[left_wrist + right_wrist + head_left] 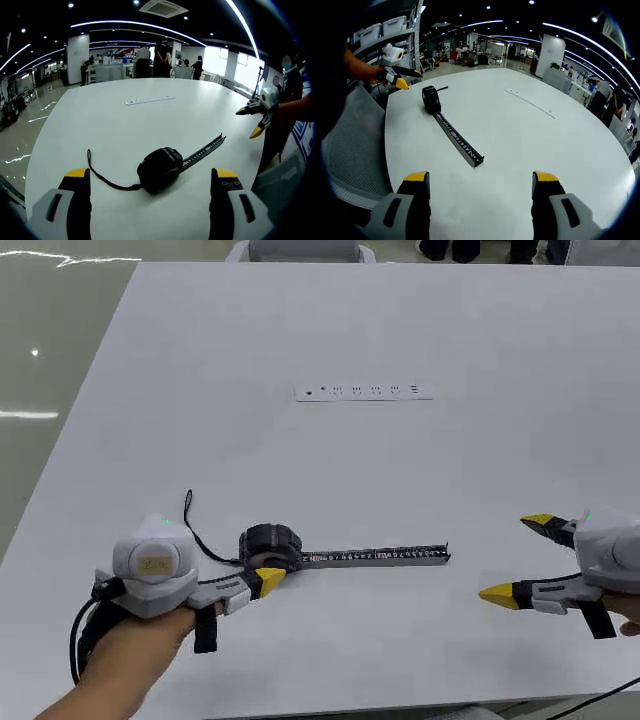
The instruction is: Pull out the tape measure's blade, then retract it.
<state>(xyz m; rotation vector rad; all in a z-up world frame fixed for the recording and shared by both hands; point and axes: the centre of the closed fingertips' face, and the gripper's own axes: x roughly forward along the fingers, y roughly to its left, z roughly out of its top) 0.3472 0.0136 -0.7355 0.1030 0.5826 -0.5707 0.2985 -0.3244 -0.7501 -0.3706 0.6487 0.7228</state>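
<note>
Left gripper [151, 173], jaws spread, facing tape measure [160, 169].

White table [300, 320]: black tape measure [270, 545] w/ blade [385, 556] out flat; white pwr strip [364, 392] farther back, well apart.

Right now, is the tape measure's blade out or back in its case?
Out. The blade lies stretched flat on the table from the black case, its tip free, pointing toward the open right gripper.
</note>
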